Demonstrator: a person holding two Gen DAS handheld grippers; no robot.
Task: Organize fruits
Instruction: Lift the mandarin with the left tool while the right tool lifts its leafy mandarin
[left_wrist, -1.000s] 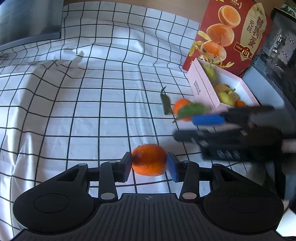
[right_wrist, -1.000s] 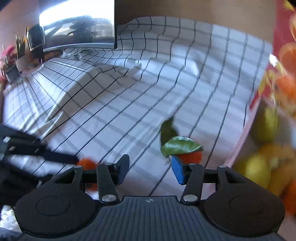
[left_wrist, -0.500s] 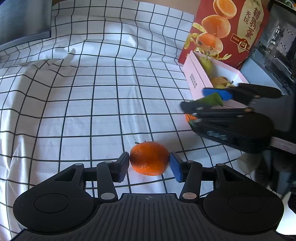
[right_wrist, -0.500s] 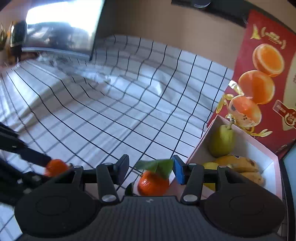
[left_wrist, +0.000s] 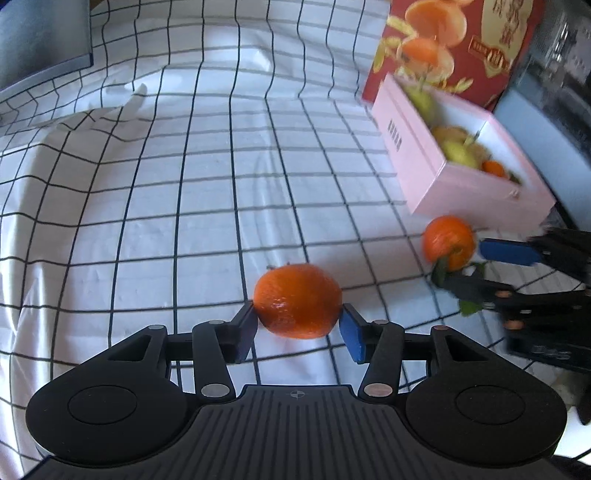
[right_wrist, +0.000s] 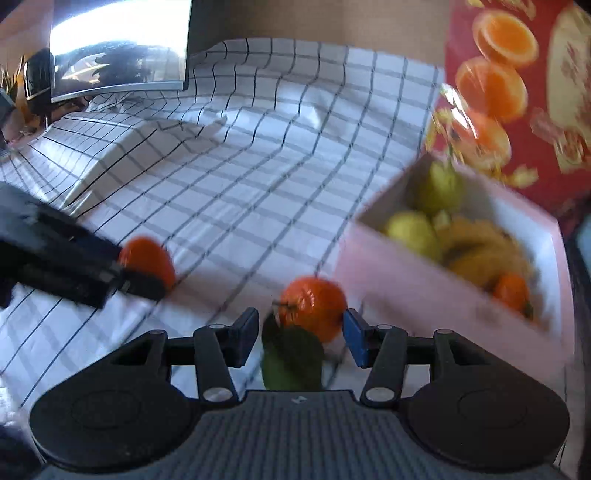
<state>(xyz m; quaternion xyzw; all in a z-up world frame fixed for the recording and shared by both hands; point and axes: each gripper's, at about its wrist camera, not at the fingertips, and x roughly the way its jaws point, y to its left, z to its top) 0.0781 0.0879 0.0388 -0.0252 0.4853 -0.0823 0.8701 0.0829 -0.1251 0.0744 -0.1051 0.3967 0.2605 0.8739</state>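
Since before, our right fingers (right_wrist: 299, 338), holding a leafy orange (right_wrist: 312, 308), swing near the box (right_wrist: 424, 291); left fingers (left_wrist: 297, 332) straddle another orange (left_wrist: 297, 301), touching loosely.

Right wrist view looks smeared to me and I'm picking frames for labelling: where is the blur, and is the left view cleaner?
Right wrist view: pink box and red carton streaked; left wrist view: nearest tangerine sharp, box softly blurred.

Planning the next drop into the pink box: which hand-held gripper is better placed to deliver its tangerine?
Right. The right hand-held gripper has the leafy tangerine between its fingers, beside the pink box. The left hand-held gripper and its tangerine sit farther away.
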